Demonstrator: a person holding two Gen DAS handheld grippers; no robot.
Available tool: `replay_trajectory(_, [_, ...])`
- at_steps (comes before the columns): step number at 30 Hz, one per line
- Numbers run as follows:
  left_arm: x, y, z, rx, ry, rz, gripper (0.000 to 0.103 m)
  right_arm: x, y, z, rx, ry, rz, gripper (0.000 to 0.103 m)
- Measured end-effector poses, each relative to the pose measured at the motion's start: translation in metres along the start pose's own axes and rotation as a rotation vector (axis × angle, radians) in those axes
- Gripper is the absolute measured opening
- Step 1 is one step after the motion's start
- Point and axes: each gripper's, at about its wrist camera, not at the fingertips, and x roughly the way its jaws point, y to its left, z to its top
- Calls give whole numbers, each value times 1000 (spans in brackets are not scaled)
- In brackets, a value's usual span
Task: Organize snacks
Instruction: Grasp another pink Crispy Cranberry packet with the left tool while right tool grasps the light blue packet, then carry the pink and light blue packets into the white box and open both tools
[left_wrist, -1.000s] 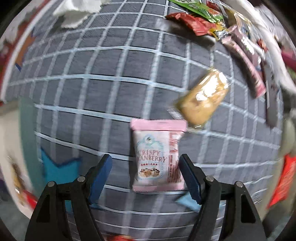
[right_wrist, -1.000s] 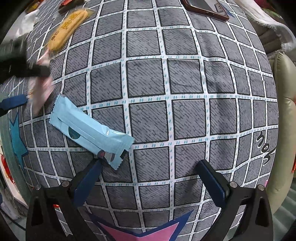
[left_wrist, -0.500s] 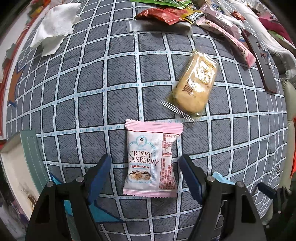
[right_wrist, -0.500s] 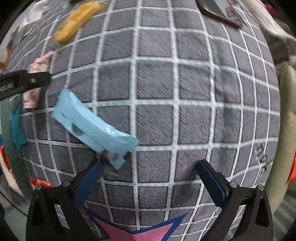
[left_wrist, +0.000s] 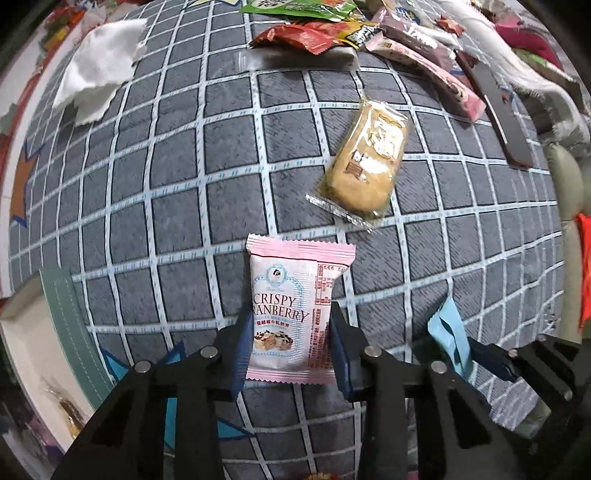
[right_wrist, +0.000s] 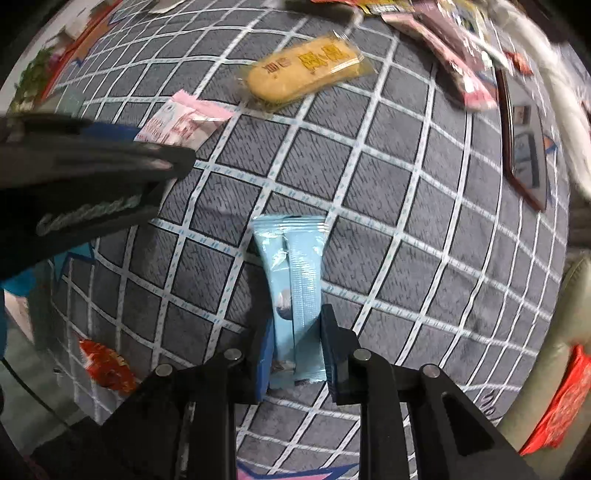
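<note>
Now the left gripper (left_wrist: 288, 345) is closed on the pink cranberry packet (left_wrist: 295, 314), its blue pads pressing the packet's two long sides near the lower end; the packet points toward twelve o'clock in the left wrist view, over the grey checked cloth (left_wrist: 221, 147). At about one o'clock from it, a short way off, lies the yellow cake packet (left_wrist: 364, 162), tilted with its sealed end toward the pink packet. A heap of wrappers (left_wrist: 332, 33), red, green and purple-pink, lies along the far edge of the cloth at twelve to one o'clock, and a crumpled white tissue (left_wrist: 98, 66) sits at ten o'clock. A white tray with a green rim (left_wrist: 70, 325) shows at eight o'clock, off the cloth's edge.

The right gripper (right_wrist: 295, 354) is clamped on the light blue packet (right_wrist: 295, 280), gripping it near its lower end, the packet running straight up toward twelve o'clock in the right wrist view. In the left wrist view this gripper appears at four o'clock, just beside the left one, with the blue wrapper sticking up from it. A dark phone (right_wrist: 524, 140) lies at two o'clock in the right view.
</note>
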Motion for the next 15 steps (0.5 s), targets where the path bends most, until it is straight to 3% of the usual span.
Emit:
replay_trajectory(6, [-38,11,-35,29,-87,-34,41,-12,-22,-7,176,13,153,25])
replay_trajectory(14, [-84,62,-100,0,-156,4,41,-33,-18,-22,246,14,201,25])
replay_trajectory(15, [-87,69,-101,-8,-162,14,41,-32,-11,-36,245,10,201,25])
